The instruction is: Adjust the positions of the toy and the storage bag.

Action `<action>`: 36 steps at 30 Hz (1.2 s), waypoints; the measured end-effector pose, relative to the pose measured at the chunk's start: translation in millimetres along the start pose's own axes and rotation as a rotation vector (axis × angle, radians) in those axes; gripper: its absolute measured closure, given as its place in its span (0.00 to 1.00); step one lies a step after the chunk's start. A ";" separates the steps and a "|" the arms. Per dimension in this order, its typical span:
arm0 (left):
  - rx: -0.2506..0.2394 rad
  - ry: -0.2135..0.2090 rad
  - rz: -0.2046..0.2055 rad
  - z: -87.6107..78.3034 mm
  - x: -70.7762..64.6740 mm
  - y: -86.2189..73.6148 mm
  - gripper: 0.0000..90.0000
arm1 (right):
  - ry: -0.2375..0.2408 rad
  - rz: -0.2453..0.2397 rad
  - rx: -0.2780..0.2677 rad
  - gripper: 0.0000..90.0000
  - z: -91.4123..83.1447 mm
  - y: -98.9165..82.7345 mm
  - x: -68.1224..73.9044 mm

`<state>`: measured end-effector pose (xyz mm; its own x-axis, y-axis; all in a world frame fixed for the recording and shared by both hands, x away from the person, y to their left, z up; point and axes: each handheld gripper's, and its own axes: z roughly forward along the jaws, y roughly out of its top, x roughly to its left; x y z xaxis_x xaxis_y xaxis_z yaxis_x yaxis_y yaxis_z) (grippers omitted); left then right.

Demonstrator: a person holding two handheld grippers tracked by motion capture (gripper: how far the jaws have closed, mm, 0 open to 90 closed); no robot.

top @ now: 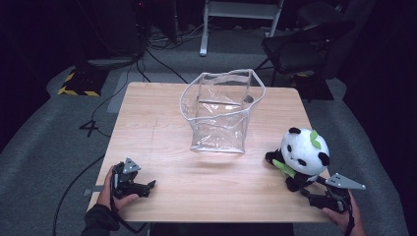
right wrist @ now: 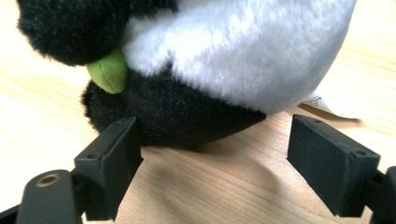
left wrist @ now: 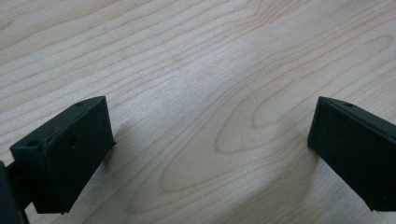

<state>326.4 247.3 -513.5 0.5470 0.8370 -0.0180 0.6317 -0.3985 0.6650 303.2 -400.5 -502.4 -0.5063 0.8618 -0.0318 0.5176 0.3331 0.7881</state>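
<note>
A plush panda point(top: 302, 155) with green leaves sits on the wooden table point(top: 162, 147) near its right edge. My right gripper point(top: 309, 193) is just behind it at the table's front right corner, jaws open. In the right gripper view the panda point(right wrist: 224, 60) looms close, its black underside between the two fingers point(right wrist: 112, 163) but not pinched. A clear plastic bag point(top: 221, 110) stands open at the table's middle back. My left gripper point(top: 150, 186) rests at the front left, open, with bare wood point(left wrist: 205, 116) between its jaws.
A black chair point(top: 300, 44) and a white frame point(top: 241, 14) stand beyond the table's far edge. Cables run over the grey floor at the left. A paper tag point(right wrist: 327, 105) lies under the panda's right side.
</note>
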 end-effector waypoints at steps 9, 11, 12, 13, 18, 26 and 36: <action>-0.002 0.001 -0.001 0.2 0.0 0.0 0.00 | -0.025 -0.041 -0.023 0.19 -10.6 11.4 -0.9; 0.000 0.001 0.000 0.1 0.1 0.1 0.00 | -0.035 -0.051 -0.030 0.19 -14.0 15.0 -2.0; 0.000 0.001 0.000 0.1 0.0 0.1 0.00 | -0.035 -0.051 -0.030 0.19 -14.0 15.0 -2.0; 0.000 0.001 0.000 0.1 0.1 0.1 0.00 | -0.038 -0.052 -0.035 0.19 -15.8 16.7 -2.7; -0.001 0.000 -0.002 0.2 -0.1 0.0 0.00 | -0.042 -0.072 -0.062 0.19 -22.1 26.4 -6.5; -0.003 0.003 -0.005 0.4 0.0 0.2 0.00 | -0.002 -0.089 -0.080 0.18 -16.5 36.8 -10.4; -0.002 0.003 -0.006 0.5 0.1 0.3 0.00 | 0.045 -0.080 -0.095 0.20 -3.2 39.2 -6.0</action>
<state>327.0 247.1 -513.6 0.5417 0.8404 -0.0202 0.6341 -0.3927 0.6661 324.3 -393.9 -469.4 -0.5748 0.8152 -0.0713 0.4075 0.3607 0.8390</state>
